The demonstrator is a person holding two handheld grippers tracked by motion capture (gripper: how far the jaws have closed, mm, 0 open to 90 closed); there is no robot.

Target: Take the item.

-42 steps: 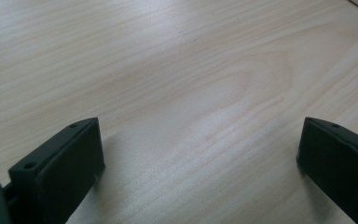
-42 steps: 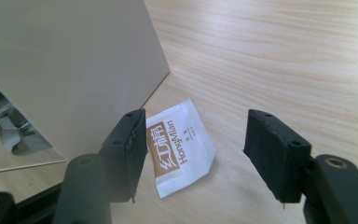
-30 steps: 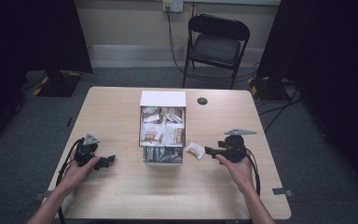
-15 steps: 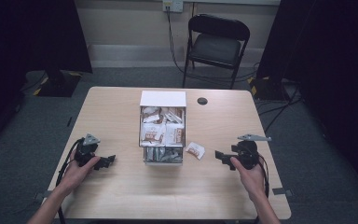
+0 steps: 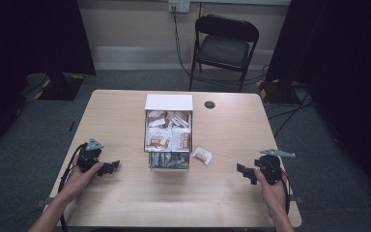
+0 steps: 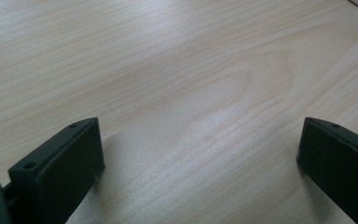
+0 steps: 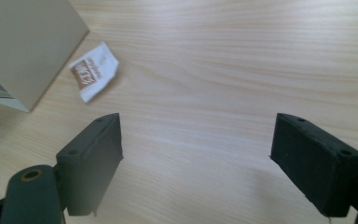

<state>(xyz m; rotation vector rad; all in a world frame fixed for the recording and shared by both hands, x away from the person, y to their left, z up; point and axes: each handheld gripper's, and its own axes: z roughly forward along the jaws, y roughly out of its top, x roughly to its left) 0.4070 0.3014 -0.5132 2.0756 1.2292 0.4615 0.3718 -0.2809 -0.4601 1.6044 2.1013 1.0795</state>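
A small packet [image 5: 202, 155] lies just right of the box [image 5: 168, 130]. The right gripper [image 5: 242, 171] has just opened wide, empty. The left gripper [image 5: 113, 166] is wide apart too.

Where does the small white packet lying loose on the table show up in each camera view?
High view: the loose packet lies on the table just right of the box's near end.
Left gripper view: bare tabletop between the jaws, no packet.
Right gripper view: upper left, beyond the open jaws.
Shared landmark: the box, whose beige wall stands left of the packet.
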